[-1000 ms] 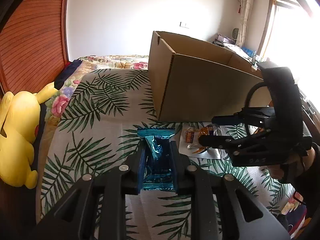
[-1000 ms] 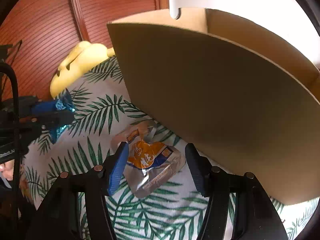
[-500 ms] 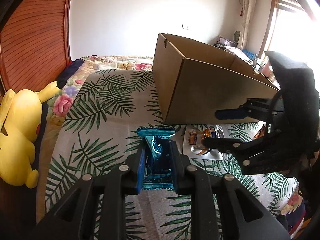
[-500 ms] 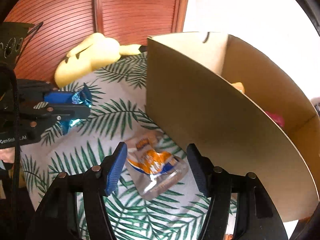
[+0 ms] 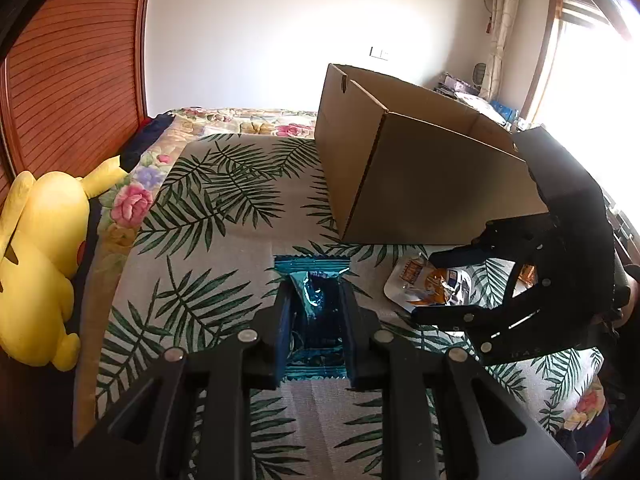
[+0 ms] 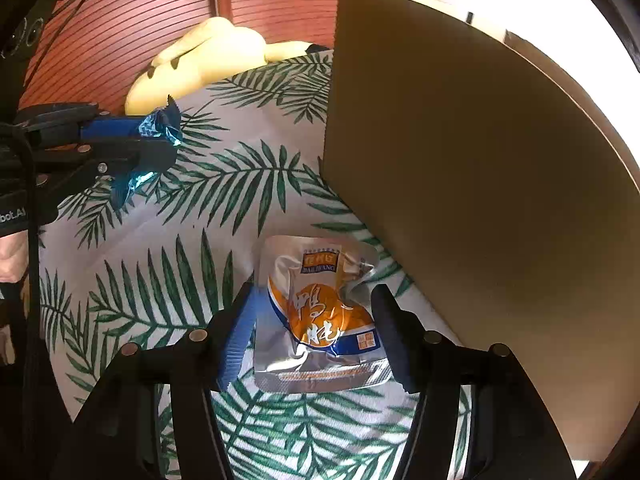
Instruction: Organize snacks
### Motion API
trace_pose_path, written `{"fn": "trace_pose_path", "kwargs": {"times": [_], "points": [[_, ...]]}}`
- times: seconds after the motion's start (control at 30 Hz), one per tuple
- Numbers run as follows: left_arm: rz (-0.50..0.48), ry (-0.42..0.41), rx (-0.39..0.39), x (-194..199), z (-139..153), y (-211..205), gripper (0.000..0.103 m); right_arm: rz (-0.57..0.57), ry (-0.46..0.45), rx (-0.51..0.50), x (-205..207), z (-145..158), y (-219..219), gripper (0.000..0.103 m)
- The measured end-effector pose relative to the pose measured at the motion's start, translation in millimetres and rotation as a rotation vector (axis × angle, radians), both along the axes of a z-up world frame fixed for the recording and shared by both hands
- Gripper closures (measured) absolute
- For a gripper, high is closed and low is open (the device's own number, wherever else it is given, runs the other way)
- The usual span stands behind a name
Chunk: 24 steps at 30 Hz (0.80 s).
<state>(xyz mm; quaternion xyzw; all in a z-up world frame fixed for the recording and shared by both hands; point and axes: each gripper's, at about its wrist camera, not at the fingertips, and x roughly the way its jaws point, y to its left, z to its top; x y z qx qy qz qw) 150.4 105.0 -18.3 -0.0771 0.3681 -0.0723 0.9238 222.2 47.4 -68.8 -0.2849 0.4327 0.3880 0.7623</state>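
Note:
My left gripper (image 5: 314,296) is shut on a shiny blue snack packet (image 5: 316,276), held just above the leaf-print bedcover (image 5: 208,208). The right wrist view shows that blue packet (image 6: 154,128) at the left. A silver and orange snack pouch (image 6: 316,320) lies flat on the cover against the near wall of an open cardboard box (image 6: 480,160). My right gripper (image 6: 314,292) points down over the pouch, its jaws closing with a finger at each side edge. In the left wrist view the right gripper (image 5: 428,286) straddles the pouch (image 5: 404,280) below the box (image 5: 432,184).
A big yellow plush toy (image 5: 40,248) lies at the left edge of the bed against the wooden headboard (image 5: 72,80). A floral quilt (image 5: 132,204) shows beyond the leaf-print cover. A bright window (image 5: 580,60) is at the right.
My right gripper has rolled and sunk over the silver pouch, which now sits squarely between its fingers. The left gripper keeps the blue packet and has hardly moved.

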Motion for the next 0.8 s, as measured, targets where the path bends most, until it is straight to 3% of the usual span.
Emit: {"fn": "trace_pose_path", "kwargs": {"times": [0.13, 0.2, 0.33, 0.5, 0.6, 0.67, 0.8], "points": [[-0.002, -0.002, 0.001, -2, 1, -1, 0.083, -0.022, 0.009, 0.005, -3, 1, -6, 0.047], [-0.003, -0.003, 0.004, -2, 2, -2, 0.083, -0.029, -0.017, -0.002, -6, 5, -8, 0.063], [-0.007, -0.004, 0.002, -3, 2, -5, 0.083, -0.024, 0.009, -0.007, -10, 5, -8, 0.064], [-0.006, -0.003, 0.004, -3, 2, -6, 0.083, -0.021, 0.026, -0.034, -9, 5, -5, 0.063], [0.0, -0.003, 0.004, -3, 3, -4, 0.083, -0.008, 0.087, -0.057, 0, 5, 0, 0.061], [0.006, -0.005, 0.003, -4, 3, -1, 0.083, 0.013, 0.137, -0.072, 6, 3, 4, 0.056], [0.015, -0.005, 0.002, -6, 3, 4, 0.083, 0.058, 0.15, -0.129, 7, 2, 16, 0.045]]}}
